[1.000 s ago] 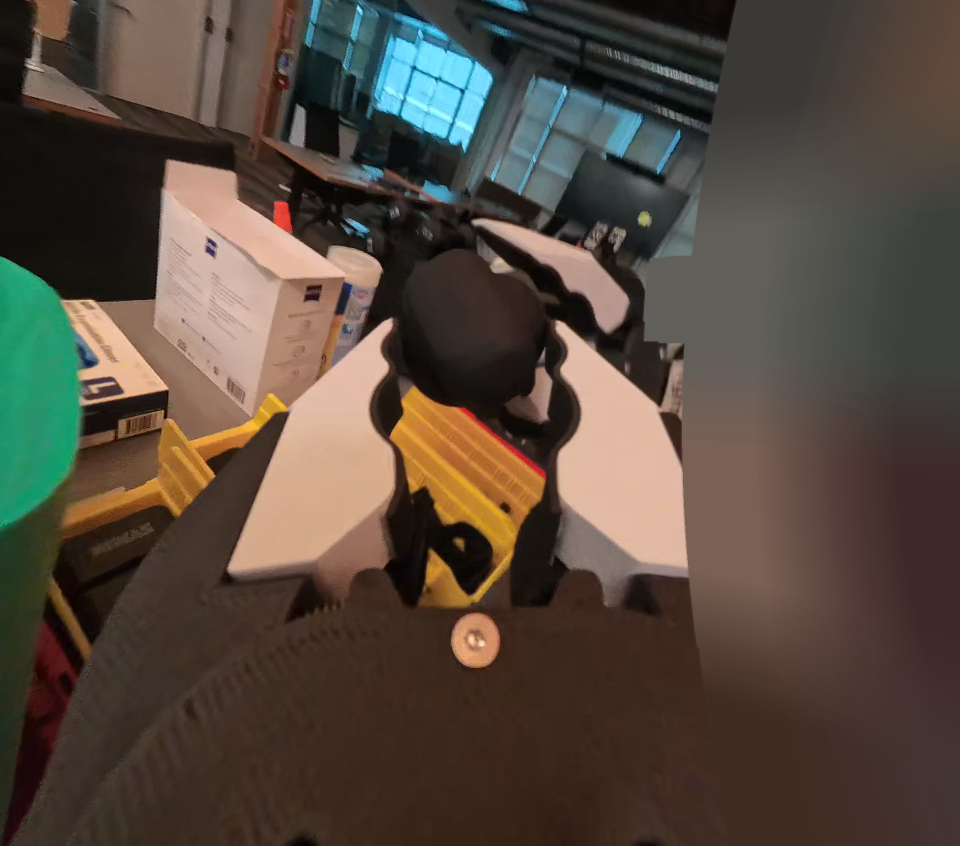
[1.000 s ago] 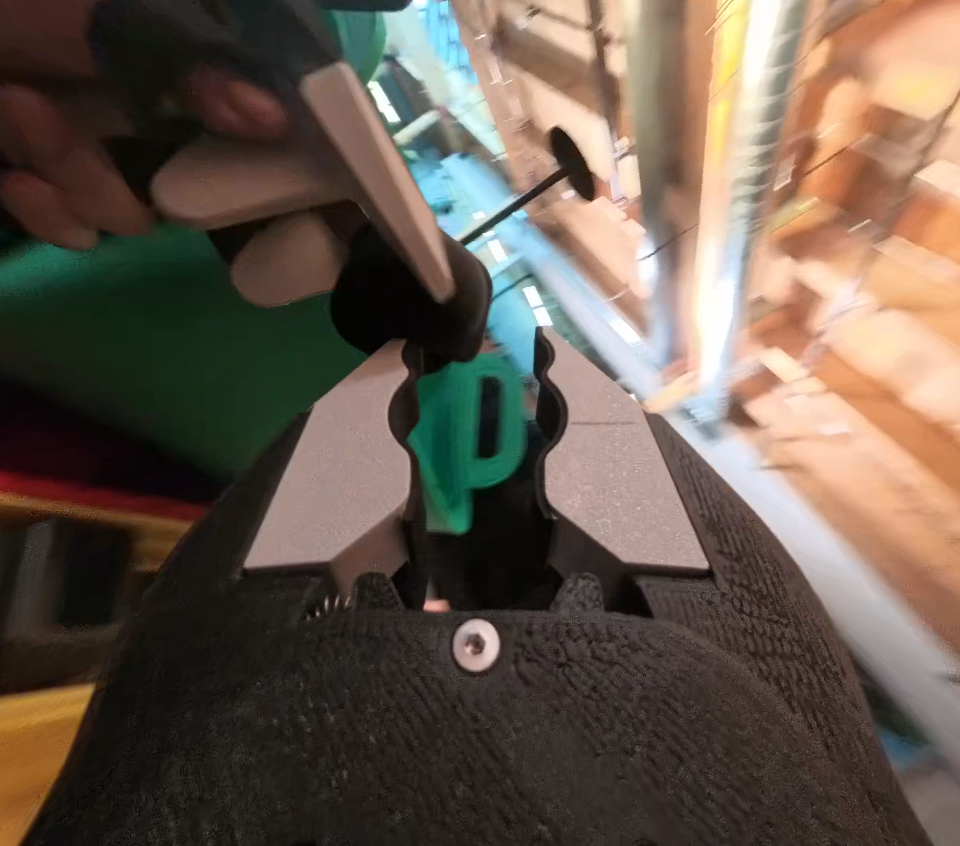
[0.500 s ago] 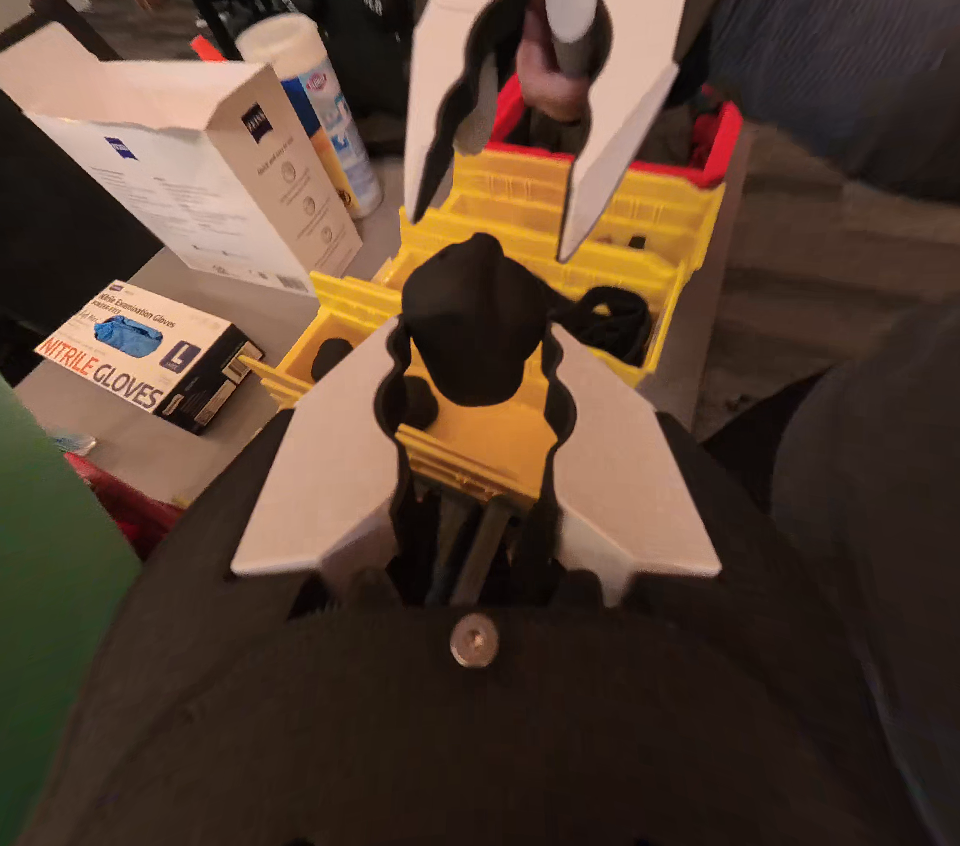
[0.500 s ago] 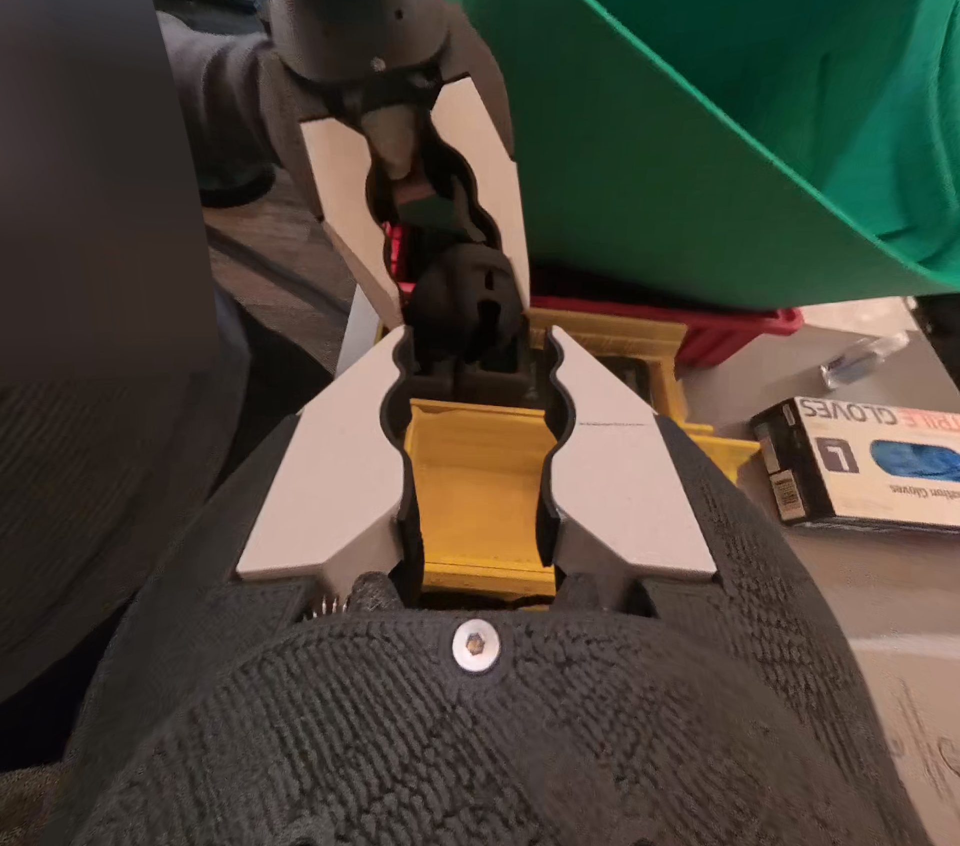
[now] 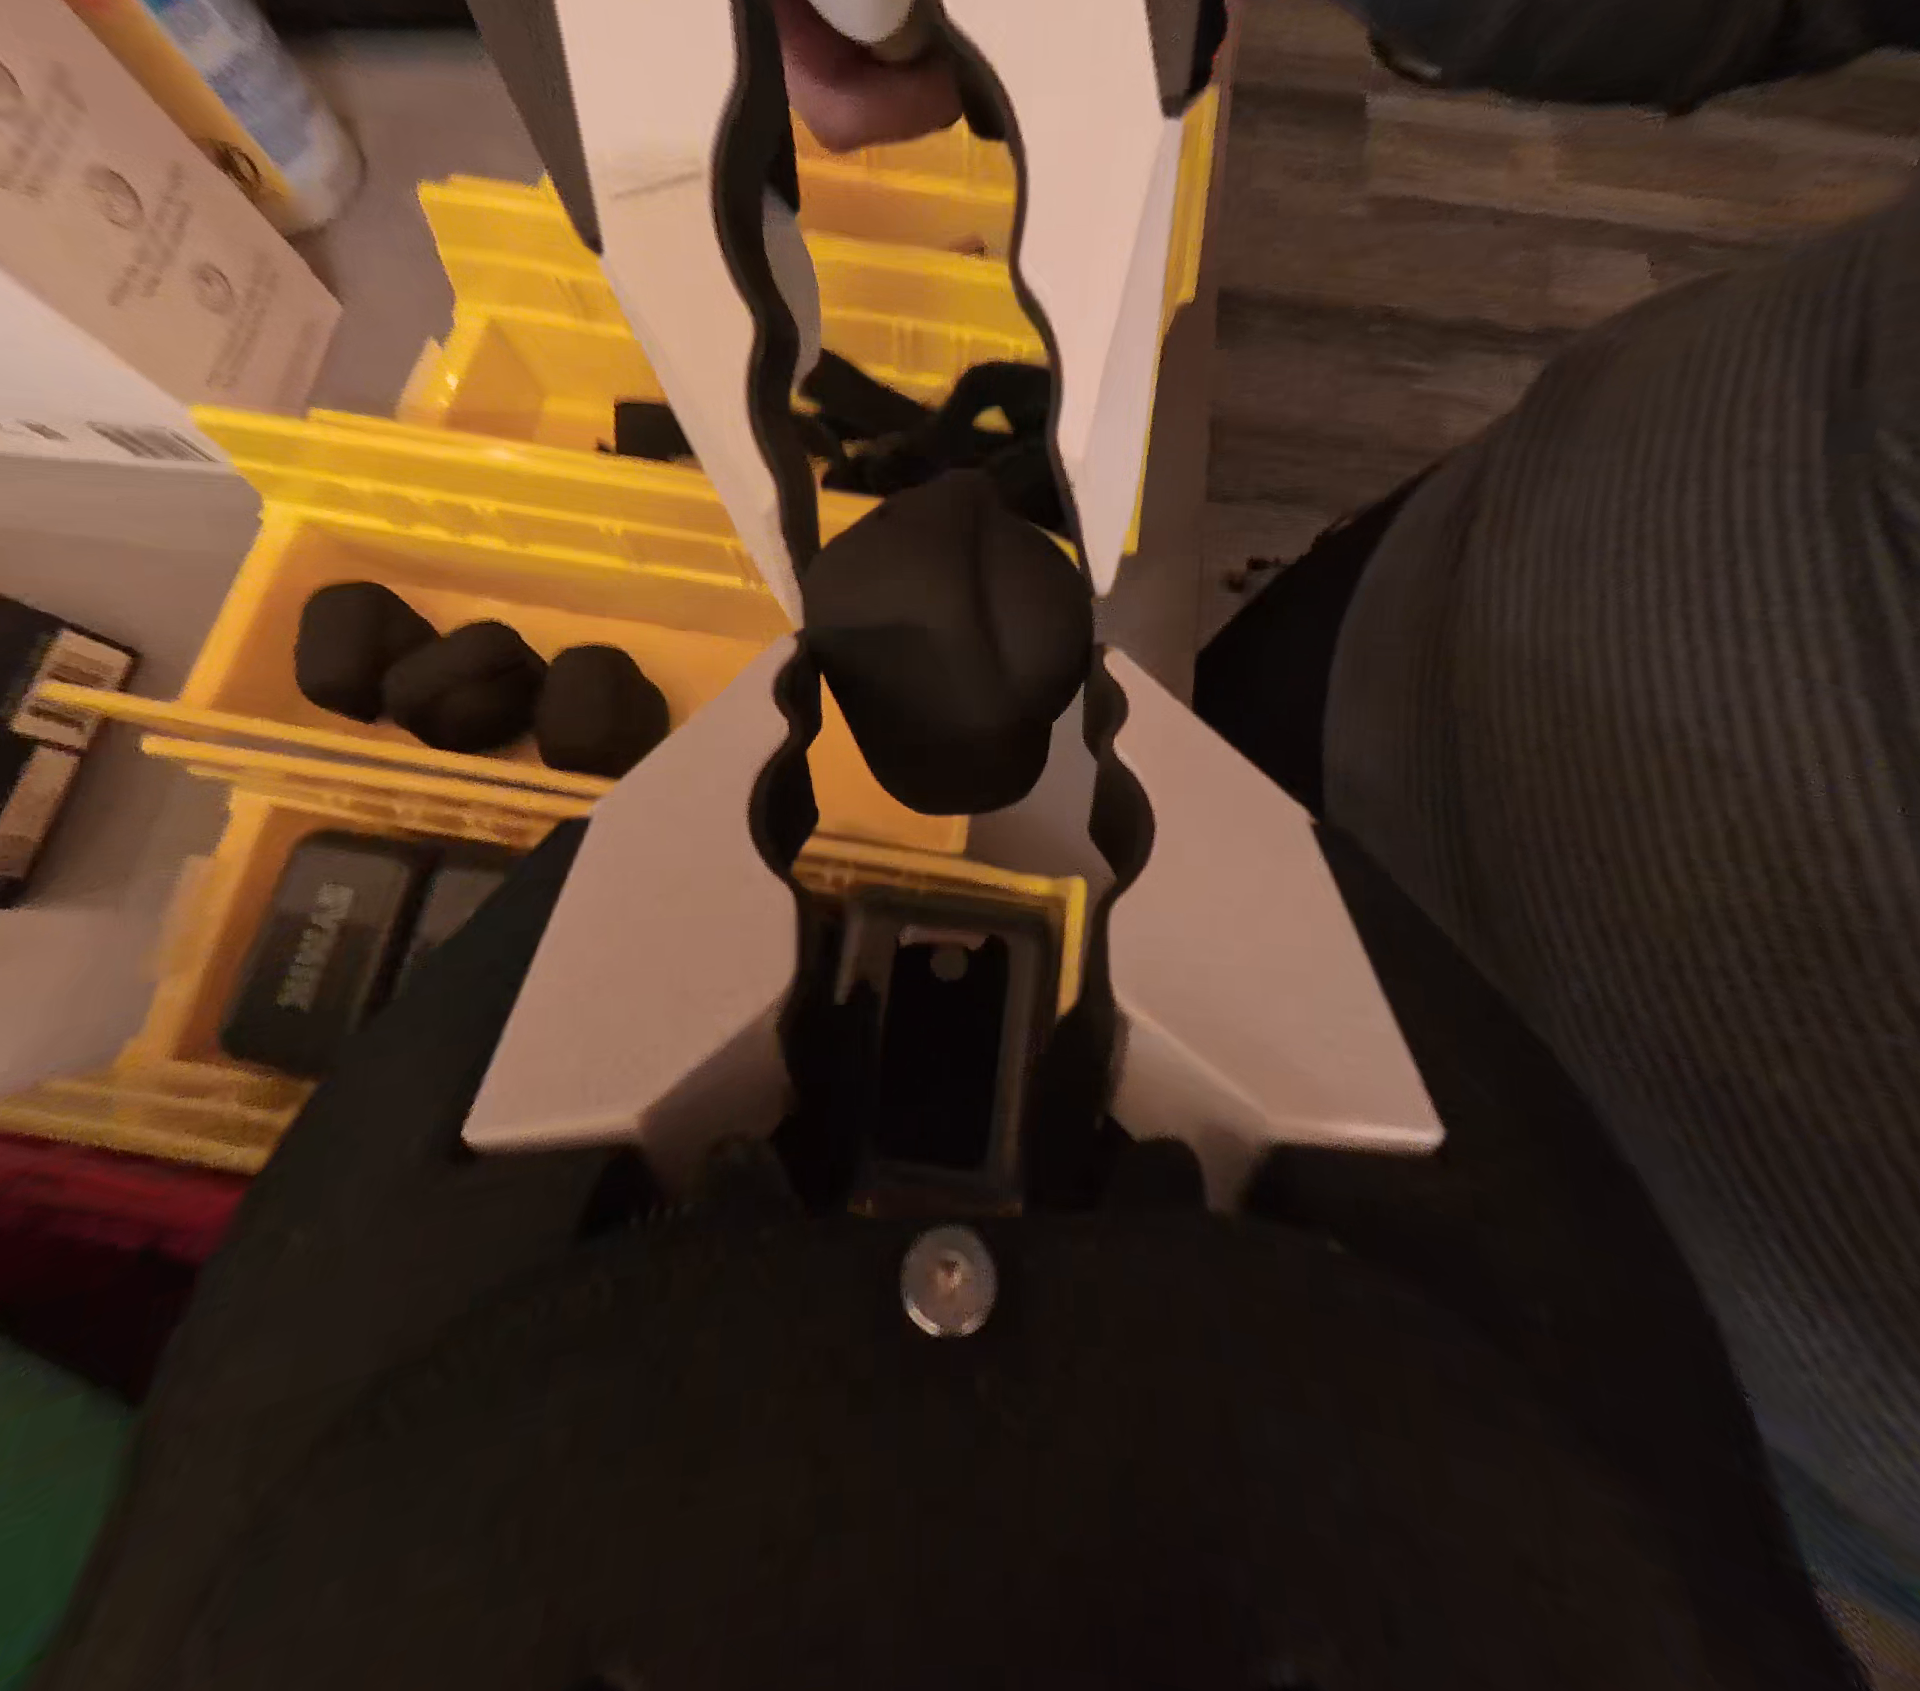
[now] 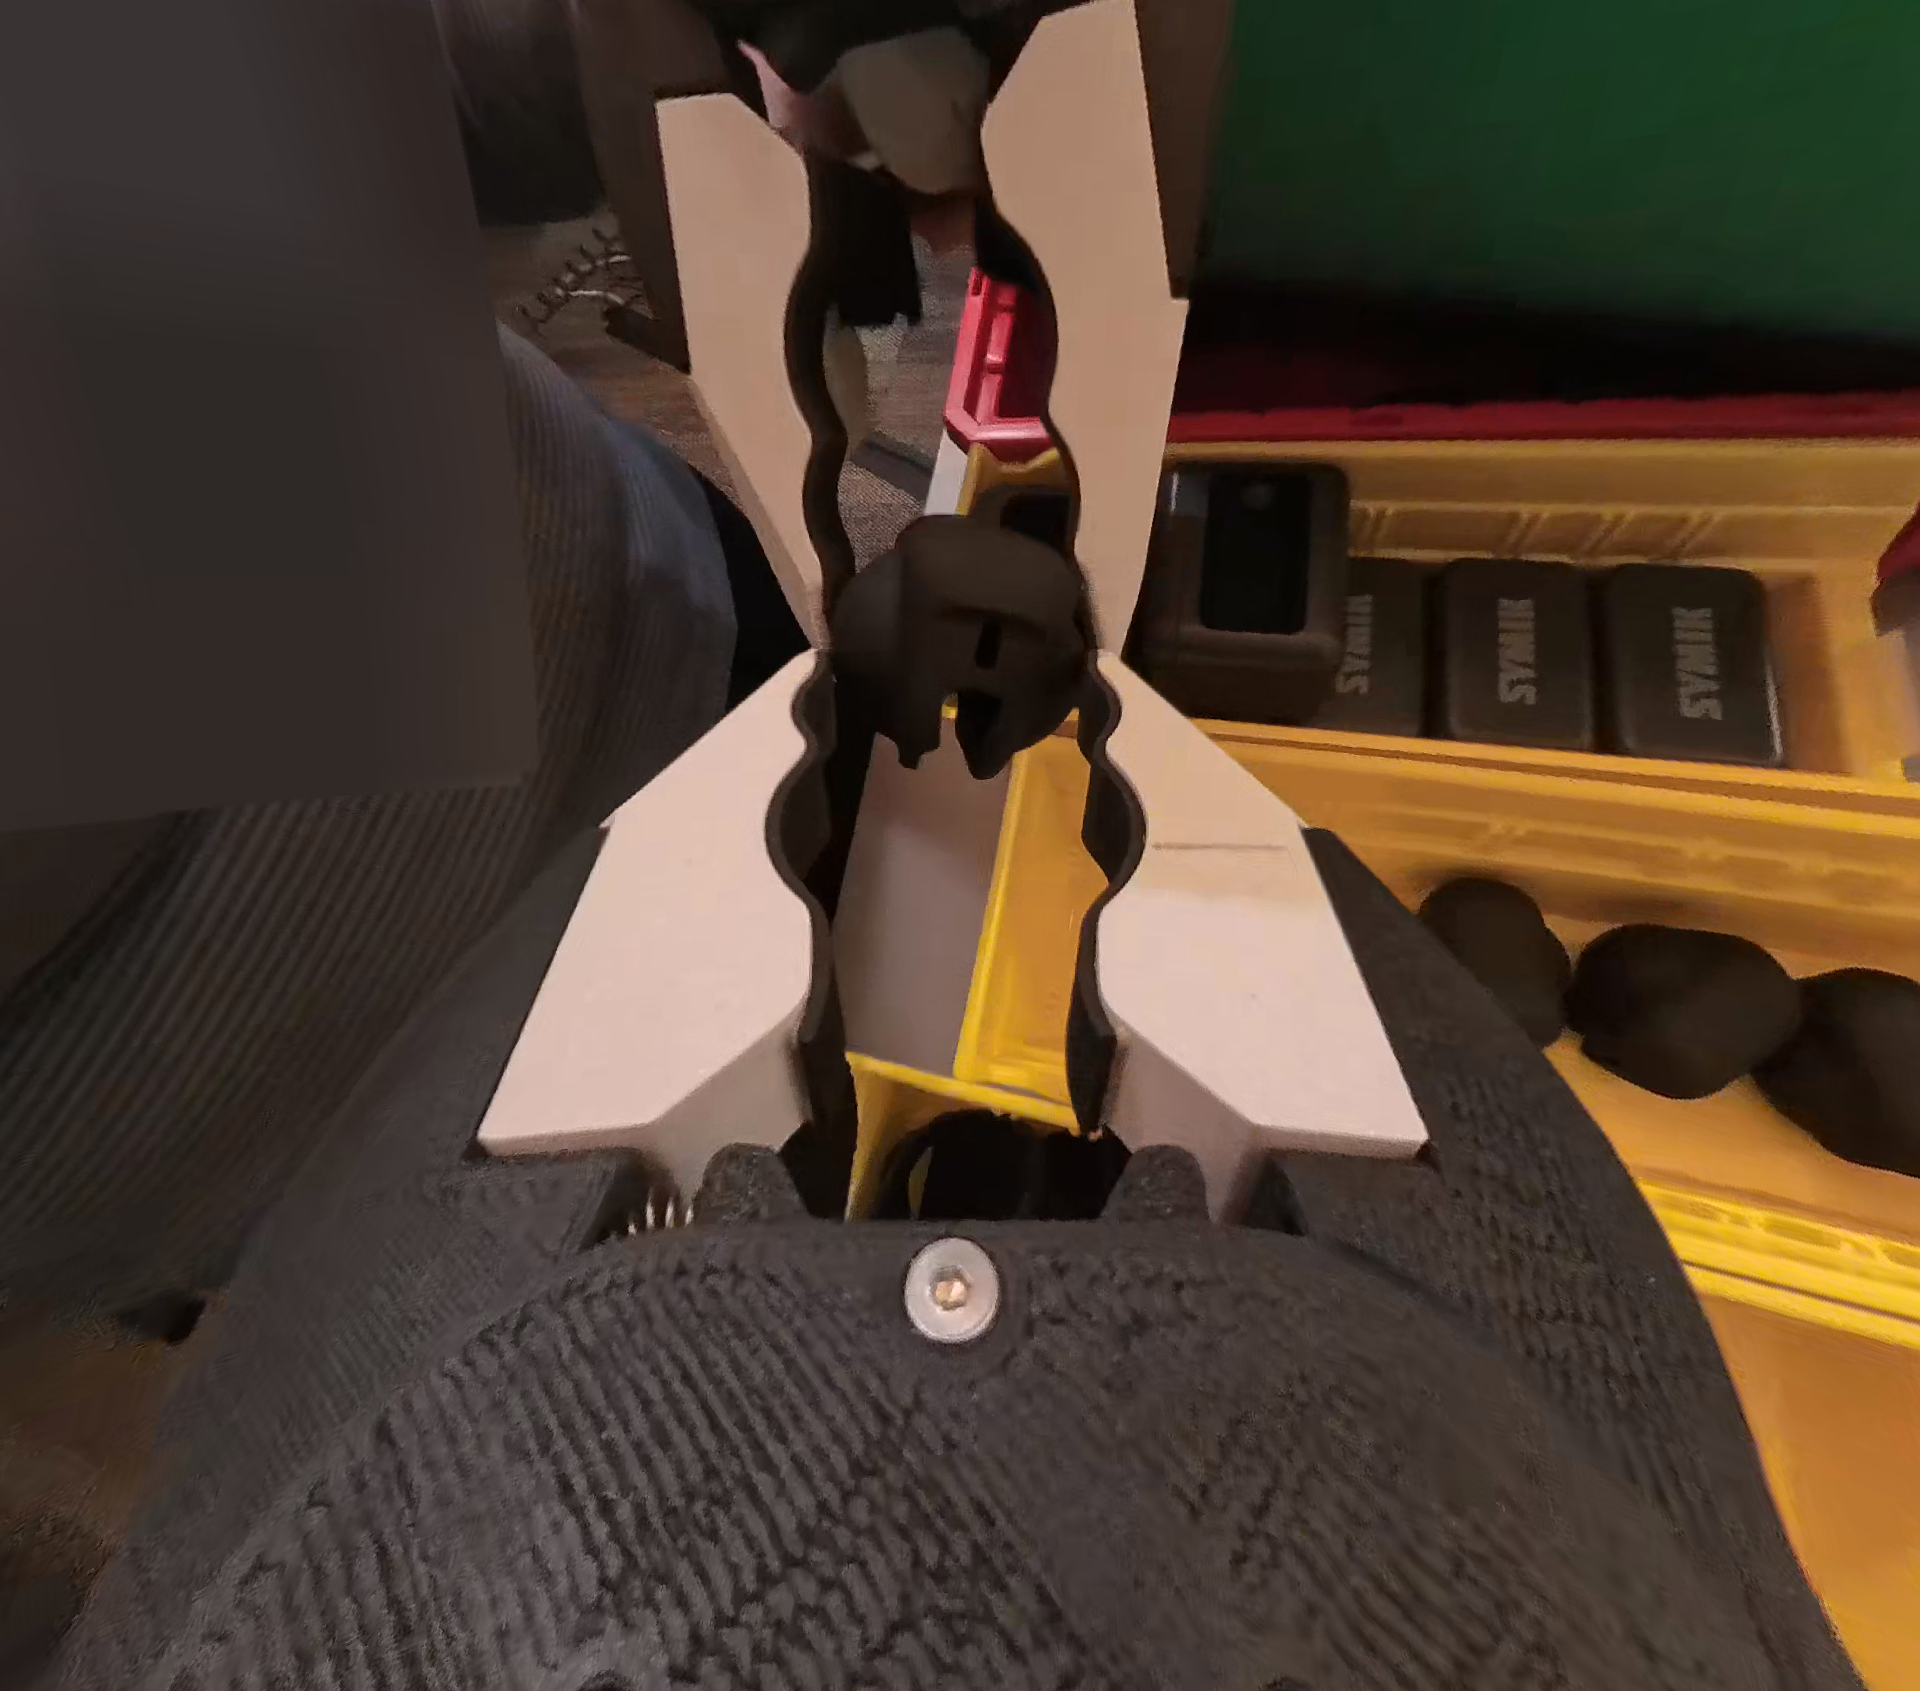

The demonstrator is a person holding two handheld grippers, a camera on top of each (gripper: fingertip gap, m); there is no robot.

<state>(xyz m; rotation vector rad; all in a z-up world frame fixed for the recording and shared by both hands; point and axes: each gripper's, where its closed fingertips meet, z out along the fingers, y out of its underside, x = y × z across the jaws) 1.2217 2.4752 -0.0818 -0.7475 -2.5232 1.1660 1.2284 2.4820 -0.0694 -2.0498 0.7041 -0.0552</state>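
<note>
Far left: a white cardboard box (image 5: pixel 125 239) stands beside a blue-and-yellow canister (image 5: pixel 208 10), both just behind the yellow tray (image 5: pixel 499 488).
Tray, left part: three black lumps (image 5: pixel 468 696) lie side by side in one compartment; a dark case (image 5: pixel 312 945) lies in the compartment nearer the camera.
Left gripper (image 5: pixel 945 654): clamped at its fingertips on a fourth black lump (image 5: pixel 935 706), held up above the tray and touching none of the compartments.
Right gripper (image 5: pixel 951 592): it comes in from the opposite side, tip to tip with the left one; its fingers stand apart, one at each flank of the same lump. I cannot tell whether they press on it or only touch.
Lump, likely handling: it looks like soft, light foam, rounded and matte, so probably squashy, not slippery and not fragile; its widest middle seems the best place to pinch.
Behind, right wrist view: a row of dark cases (image 6: pixel 1507 654) fills a tray compartment, with a red bin (image 6: pixel 997 363) and a green sheet (image 6: pixel 1558 31) beyond.
Far right: a person's ribbed grey clothing (image 5: pixel 1610 706).
</note>
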